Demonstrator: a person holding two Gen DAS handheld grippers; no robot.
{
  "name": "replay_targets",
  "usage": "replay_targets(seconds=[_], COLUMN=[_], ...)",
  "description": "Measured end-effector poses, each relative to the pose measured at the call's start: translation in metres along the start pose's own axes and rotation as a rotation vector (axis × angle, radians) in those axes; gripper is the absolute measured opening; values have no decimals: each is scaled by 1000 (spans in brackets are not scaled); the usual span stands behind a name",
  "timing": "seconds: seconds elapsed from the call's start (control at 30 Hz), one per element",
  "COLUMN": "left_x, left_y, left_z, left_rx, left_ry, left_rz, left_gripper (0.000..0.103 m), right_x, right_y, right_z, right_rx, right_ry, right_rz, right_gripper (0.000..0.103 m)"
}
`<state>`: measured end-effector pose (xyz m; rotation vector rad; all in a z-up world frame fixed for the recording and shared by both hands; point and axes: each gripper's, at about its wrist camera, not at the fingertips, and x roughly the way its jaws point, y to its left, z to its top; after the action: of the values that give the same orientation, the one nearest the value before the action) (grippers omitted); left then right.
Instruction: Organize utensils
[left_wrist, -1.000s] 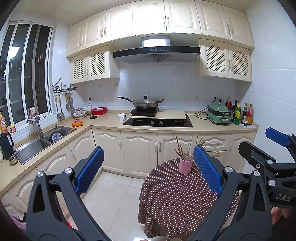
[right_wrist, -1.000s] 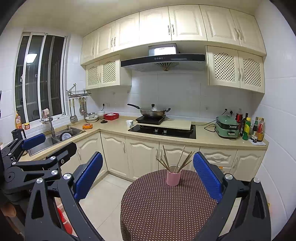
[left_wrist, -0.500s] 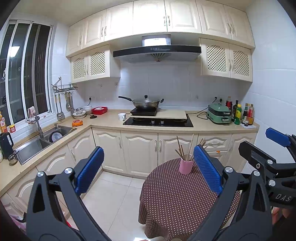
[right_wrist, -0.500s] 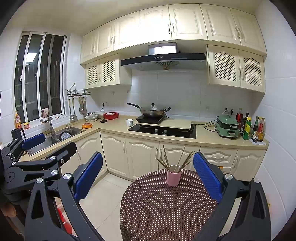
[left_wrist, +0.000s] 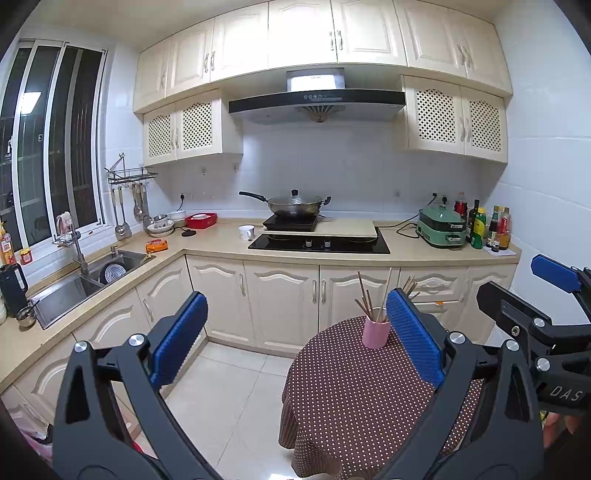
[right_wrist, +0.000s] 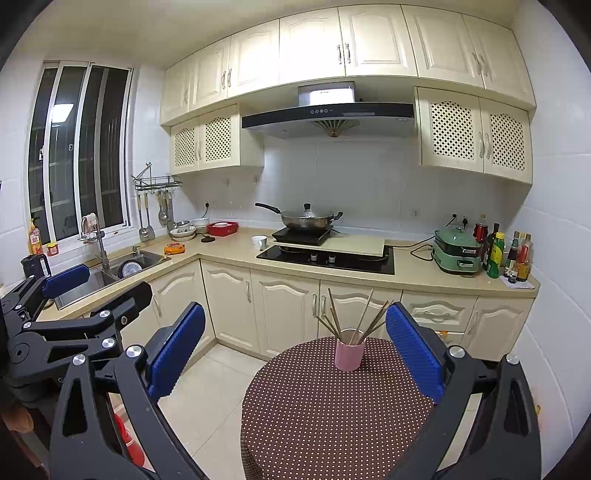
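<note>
A pink cup (left_wrist: 376, 333) (right_wrist: 349, 353) holding several wooden chopsticks (right_wrist: 354, 319) stands near the far edge of a round table with a brown dotted cloth (left_wrist: 354, 398) (right_wrist: 325, 410). My left gripper (left_wrist: 295, 328) is open and empty, held high and well short of the cup. My right gripper (right_wrist: 295, 332) is open too, with nothing between its blue pads, also back from the table. Each view shows the other gripper at its side: the right one (left_wrist: 546, 291) and the left one (right_wrist: 77, 295).
An L-shaped counter (right_wrist: 229, 251) runs behind the table, with a sink (left_wrist: 85, 277), a hob with a wok (left_wrist: 295, 206), a white mug (right_wrist: 259, 242), a green cooker (right_wrist: 458, 251) and bottles (right_wrist: 513, 254). Pale floor tiles (left_wrist: 236, 387) lie left of the table.
Both views have shifted only slightly; the cup sits a touch further right in the left wrist view. Both grippers stay open.
</note>
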<state>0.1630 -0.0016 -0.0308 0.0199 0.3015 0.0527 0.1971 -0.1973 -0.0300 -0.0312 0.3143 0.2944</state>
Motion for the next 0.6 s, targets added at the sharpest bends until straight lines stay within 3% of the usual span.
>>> replay_targets(seconds=[0.6], left_x=[7], left_y=[6], left_z=[1], left_rx=[1], left_ry=[5], left_rz=[-1], left_gripper=[96], right_x=[7], right_y=[3], right_z=[1], right_rx=[1], right_ry=[9], right_rz=[7], right_gripper=[95])
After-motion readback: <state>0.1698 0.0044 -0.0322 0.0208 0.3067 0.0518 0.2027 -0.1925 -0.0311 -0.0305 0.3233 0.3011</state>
